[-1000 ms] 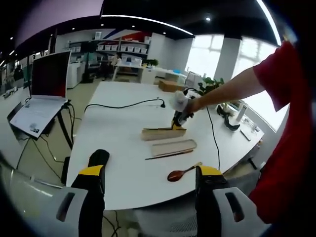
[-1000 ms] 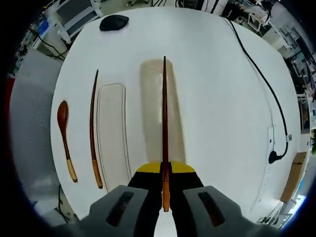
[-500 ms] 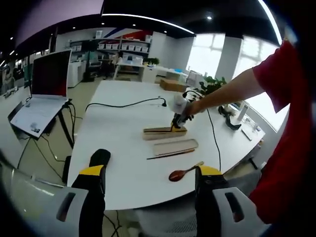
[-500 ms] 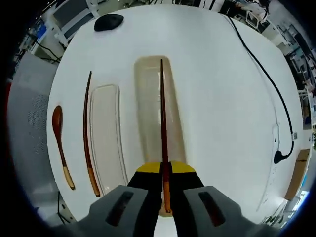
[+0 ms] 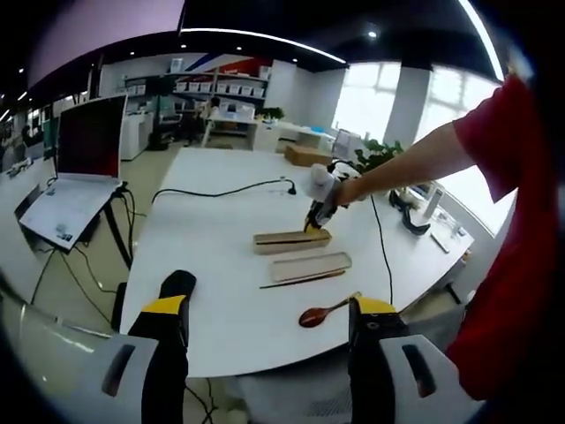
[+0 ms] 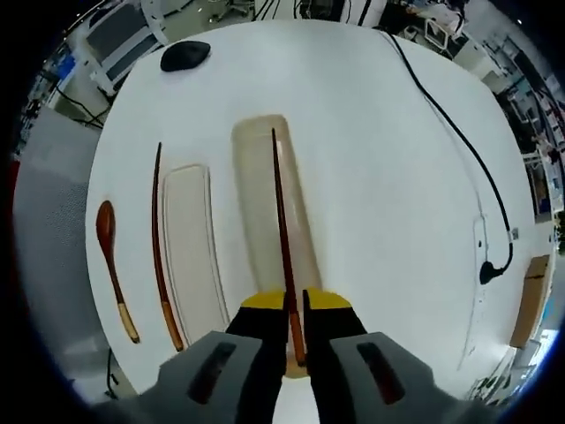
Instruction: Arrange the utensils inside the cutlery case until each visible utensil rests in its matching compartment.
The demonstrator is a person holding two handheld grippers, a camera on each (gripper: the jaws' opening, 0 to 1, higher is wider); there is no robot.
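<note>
From my right gripper view I look down on the round white table (image 6: 388,168), where my right gripper (image 6: 295,305) has its yellow-tipped jaws nearly together on the pale handle end of a long dark reddish-brown wooden chopstick (image 6: 281,221); whether they truly pinch it or have slackened a little I cannot tell, as a thin gap shows on one side. The chopstick runs lengthwise over the open tan rectangular cutlery case base (image 6: 269,194), slightly askew, its tip near the far end of the tray. Just beside that lies the paler flat case lid (image 6: 190,238), and along its outer edge a second dark wooden chopstick (image 6: 159,238) rests on the table. Further out lies a brown wooden spoon with a light handle tip (image 6: 113,265). A black computer mouse (image 6: 185,55) sits near the table's far rim, and a black cable (image 6: 459,141) trails across the other side. In my left gripper view, my left gripper (image 5: 265,327) hangs off the table's near edge with its jaws spread wide, holding nothing. Across the table a person's arm in a red sleeve (image 5: 494,132) reaches to the case base (image 5: 291,238), with the lid (image 5: 309,265) and the spoon (image 5: 327,310) lying nearer me.
</note>
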